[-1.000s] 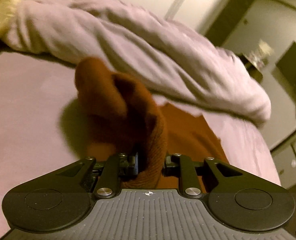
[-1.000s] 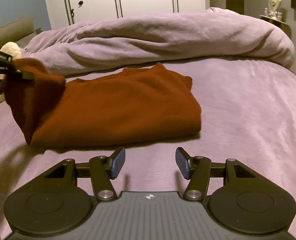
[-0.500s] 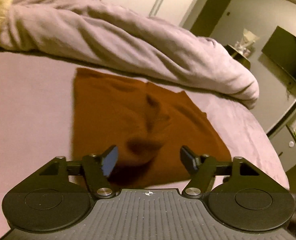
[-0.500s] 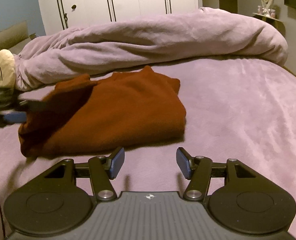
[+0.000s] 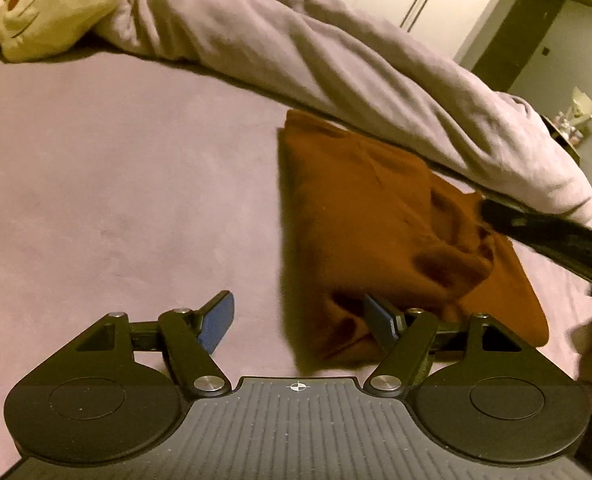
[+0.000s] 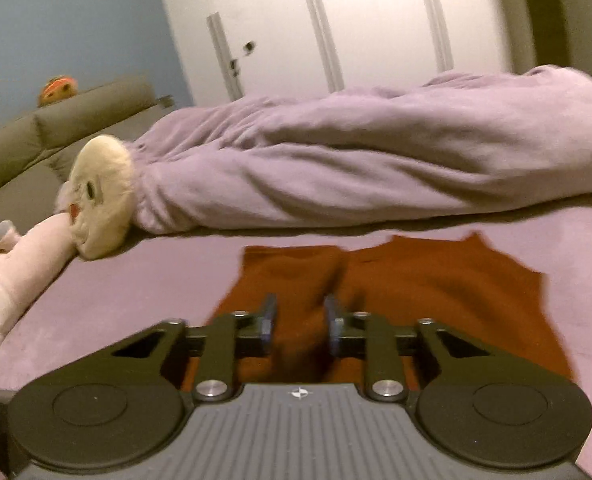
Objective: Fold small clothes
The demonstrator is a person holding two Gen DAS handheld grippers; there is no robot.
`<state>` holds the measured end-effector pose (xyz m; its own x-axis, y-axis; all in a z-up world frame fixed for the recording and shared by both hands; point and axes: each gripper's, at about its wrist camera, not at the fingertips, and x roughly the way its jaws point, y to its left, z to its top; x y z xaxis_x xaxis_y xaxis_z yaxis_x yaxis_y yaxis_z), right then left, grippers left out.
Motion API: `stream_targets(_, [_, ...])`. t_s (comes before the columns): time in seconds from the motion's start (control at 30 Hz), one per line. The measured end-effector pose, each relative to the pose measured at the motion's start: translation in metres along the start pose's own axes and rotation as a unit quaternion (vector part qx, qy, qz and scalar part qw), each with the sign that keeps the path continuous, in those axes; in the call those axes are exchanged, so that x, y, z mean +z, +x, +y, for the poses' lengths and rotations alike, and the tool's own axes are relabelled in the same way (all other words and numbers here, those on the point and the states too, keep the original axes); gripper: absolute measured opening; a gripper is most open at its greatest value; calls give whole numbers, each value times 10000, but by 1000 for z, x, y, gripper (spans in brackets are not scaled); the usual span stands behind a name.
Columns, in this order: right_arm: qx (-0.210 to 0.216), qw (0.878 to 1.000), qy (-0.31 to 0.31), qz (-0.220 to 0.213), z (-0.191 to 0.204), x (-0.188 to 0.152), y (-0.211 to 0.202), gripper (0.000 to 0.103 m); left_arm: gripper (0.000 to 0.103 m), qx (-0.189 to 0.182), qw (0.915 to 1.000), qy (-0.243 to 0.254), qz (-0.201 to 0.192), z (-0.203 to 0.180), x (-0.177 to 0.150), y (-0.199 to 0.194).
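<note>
A rust-brown garment (image 5: 372, 216) lies folded on the purple bed sheet (image 5: 116, 184); it also shows in the right wrist view (image 6: 436, 292). My left gripper (image 5: 298, 318) is open and empty, low over the garment's near left corner. My right gripper (image 6: 299, 318) hangs over the garment's near edge with its jaws partly closed around a raised fold of the cloth; the blur hides whether the pads (image 6: 270, 316) pinch it. The right gripper's black body (image 5: 552, 236) shows at the right of the left wrist view.
A rumpled lilac duvet (image 6: 376, 160) lies across the far side of the bed. A cream plush toy (image 6: 100, 196) and a pink plush toy (image 6: 12, 276) lie at the left. White wardrobe doors (image 6: 336, 28) stand behind.
My left gripper let go of the garment's corner, opened and drew back left. My right gripper moved in over the garment and narrowed its jaws.
</note>
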<state>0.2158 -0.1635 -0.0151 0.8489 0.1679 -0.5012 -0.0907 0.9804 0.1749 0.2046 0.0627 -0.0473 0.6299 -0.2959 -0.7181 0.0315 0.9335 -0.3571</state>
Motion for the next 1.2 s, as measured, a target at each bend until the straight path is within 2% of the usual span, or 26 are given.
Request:
stream_targets(0.13, [-176,9979,-314,537,0,-14,37,15,79,46,9998,92,164,0,-2,10])
stream_targets(0.2, [-540,9929,-427,965,-13,-30,51,10,82,50,9997,123,209,3,-5,12])
stream_targets(0.3, [-571,9936,-442,865,-27,-41,46,6,84,60,9997,100,223,6,-7,17])
stream_targets(0.33, [-812,9915,-468,908,-26,-39,44,23,84,69,9997,92,223,7,-7,18])
stream_targets(0.37, [-865,9915,-334,913,-27,-34,42,29,84,68,9997,76,219,7,-7,18])
stream_targets(0.47, [-377,9944,537,825,-35,-14,38,29,84,36,9997,53,220,7,-8,18])
stream_targets(0.53, [-68,9919,1007,776,-36,-5,42,34,85,23,9997,90,227,6,-9,18])
stream_targets(0.6, [223,9855,1432,888,-39,0,51,37,85,18,9997,110,230,6,-10,18])
stream_targets(0.63, [395,9819,1546,1024,-39,1,61,42,85,14,9997,113,236,6,-10,17])
stream_targets(0.7, [628,9726,1806,1322,-37,-2,78,42,85,-7,9996,135,247,4,-10,17])
stream_targets(0.8, [830,9641,2041,1480,-34,-9,94,43,85,-36,9993,240,298,2,-11,18])
stream_targets(0.83, [828,9639,2054,1480,-33,-11,96,42,86,-17,9991,284,306,0,-12,17])
stream_targets(0.87, [876,9642,2030,1462,-33,-10,97,29,86,22,9990,333,304,-1,-12,17])
stream_targets(0.93, [1047,9643,1943,1464,-33,-7,96,9,86,83,9988,404,253,-4,-9,13])
stream_targets(0.97, [1074,9665,1839,1437,-32,-5,92,9,86,88,9991,386,165,-4,-6,9])
stream_targets(1.03, [728,9794,1335,1326,-29,3,80,8,88,43,9995,302,14,-3,0,1])
stream_targets(1.1, [587,9845,1151,1184,-30,8,67,8,91,28,9997,240,-106,-1,6,-4])
stream_targets(1.2, [316,9891,960,1073,-38,7,54,7,91,76,9998,177,45,-4,11,9])
